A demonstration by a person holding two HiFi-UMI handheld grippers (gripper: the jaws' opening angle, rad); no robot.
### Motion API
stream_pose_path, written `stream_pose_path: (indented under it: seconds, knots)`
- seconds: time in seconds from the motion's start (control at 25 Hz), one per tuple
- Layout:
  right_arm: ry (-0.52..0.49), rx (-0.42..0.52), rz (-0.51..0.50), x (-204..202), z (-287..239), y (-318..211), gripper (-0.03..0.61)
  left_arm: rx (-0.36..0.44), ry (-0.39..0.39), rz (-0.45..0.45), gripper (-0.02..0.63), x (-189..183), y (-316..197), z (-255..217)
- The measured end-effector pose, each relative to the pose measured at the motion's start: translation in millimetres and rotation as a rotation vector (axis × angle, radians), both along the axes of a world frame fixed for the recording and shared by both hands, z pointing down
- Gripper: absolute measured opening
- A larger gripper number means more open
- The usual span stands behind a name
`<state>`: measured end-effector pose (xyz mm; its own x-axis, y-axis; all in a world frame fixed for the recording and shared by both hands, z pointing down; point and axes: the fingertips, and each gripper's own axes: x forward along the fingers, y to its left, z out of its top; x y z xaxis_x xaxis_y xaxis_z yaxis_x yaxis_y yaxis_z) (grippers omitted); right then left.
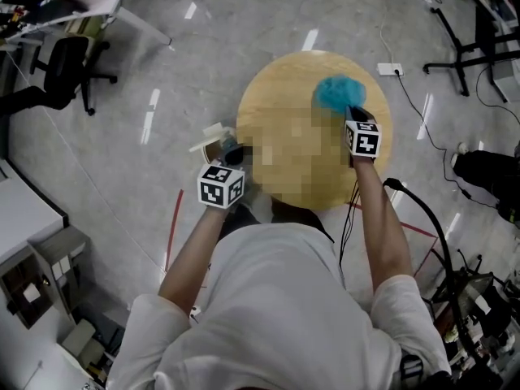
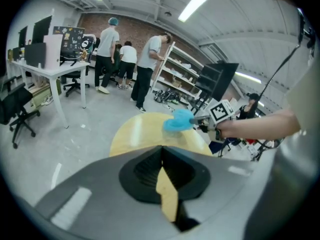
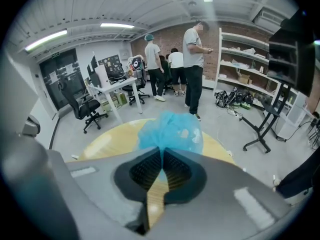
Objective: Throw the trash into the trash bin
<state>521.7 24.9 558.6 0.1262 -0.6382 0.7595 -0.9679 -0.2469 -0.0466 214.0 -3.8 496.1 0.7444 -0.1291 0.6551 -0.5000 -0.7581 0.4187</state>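
Since we hold the right gripper [image 3: 162,153] over the round table [image 1: 272,88], its jaws are clenched on a crumpled blue wad [image 3: 170,129] above the table's far right side. Our left gripper [image 2: 161,150] is pinched together with nothing between, at the table's left edge, beside a pale thing [image 1: 213,136] we can't identify.

Crumpled blue trash [image 1: 340,93] hangs pinched above the round table [image 1: 276,88].

We see a grey floor [image 1: 244,23], a white desk [image 2: 42,66], black chairs [image 1: 69,67], shelves [image 3: 245,59], and maybe a brick wall [image 2: 140,26].
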Motion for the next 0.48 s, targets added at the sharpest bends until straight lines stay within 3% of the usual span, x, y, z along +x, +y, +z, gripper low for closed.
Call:
stream_pose_path:
  seconds: [0.48]
  knots:
    - [0.010,0.027,-0.072,-42.9,-34.9,4.8,0.003,0.035,0.011,-0.056,0.005,-32.1,1.1,-19.1]
